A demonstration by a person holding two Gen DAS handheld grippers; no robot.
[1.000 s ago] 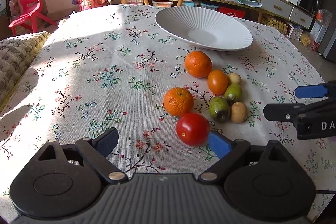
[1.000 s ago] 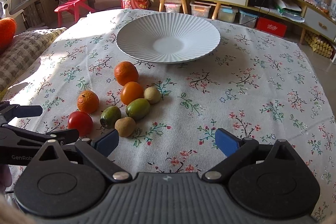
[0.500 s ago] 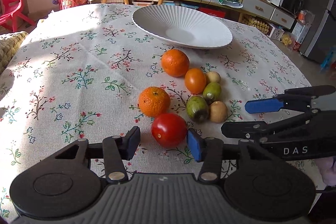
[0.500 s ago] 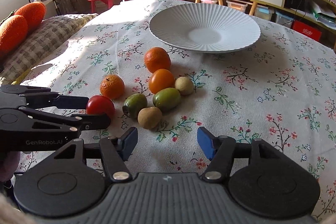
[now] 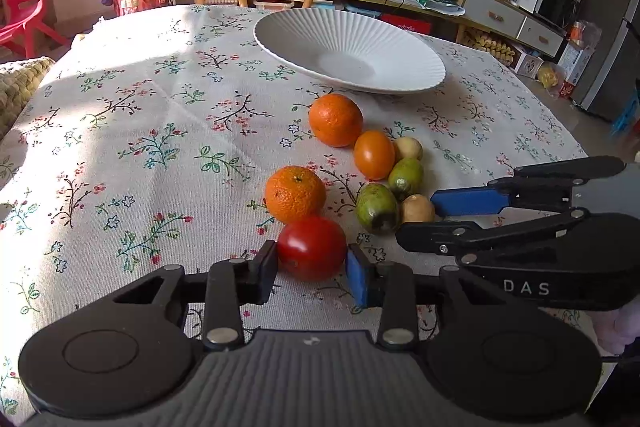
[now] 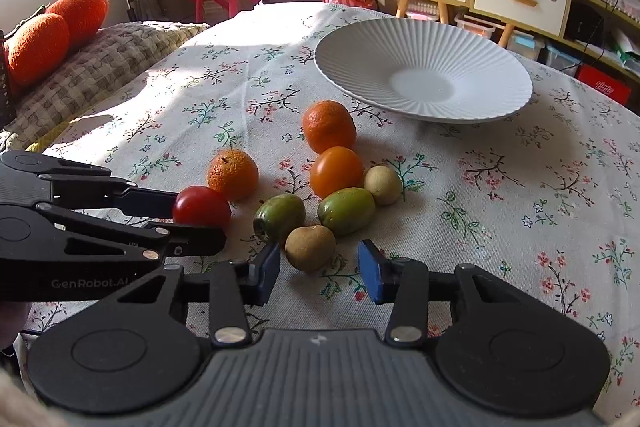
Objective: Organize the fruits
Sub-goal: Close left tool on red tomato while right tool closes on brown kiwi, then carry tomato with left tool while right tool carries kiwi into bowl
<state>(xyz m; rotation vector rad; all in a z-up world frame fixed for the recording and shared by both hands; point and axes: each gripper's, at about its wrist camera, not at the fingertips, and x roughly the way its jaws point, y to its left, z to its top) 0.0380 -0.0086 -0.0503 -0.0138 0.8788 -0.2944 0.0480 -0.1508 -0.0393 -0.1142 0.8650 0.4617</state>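
Tomato (image 5: 311,247) now pinched by left gripper (image 5: 311,269) fingers, right gripper (image 6: 319,269) fingers narrowed around brown kiwi (image 6: 310,247), not touching.

Seven fruits packed tight mid-table on the floral tablecloth (image 5: 132,131), hardly a gap among them. Red tomato (image 5: 311,247) hemmed by the left gripper (image 5: 311,269), brown kiwi (image 6: 310,247) by the right gripper (image 6: 318,269), both heads crowding the near side. Open cloth left and right of the cluster. White ribbed plate (image 6: 424,75) just behind the far orange (image 6: 329,126), unobstructed from above.
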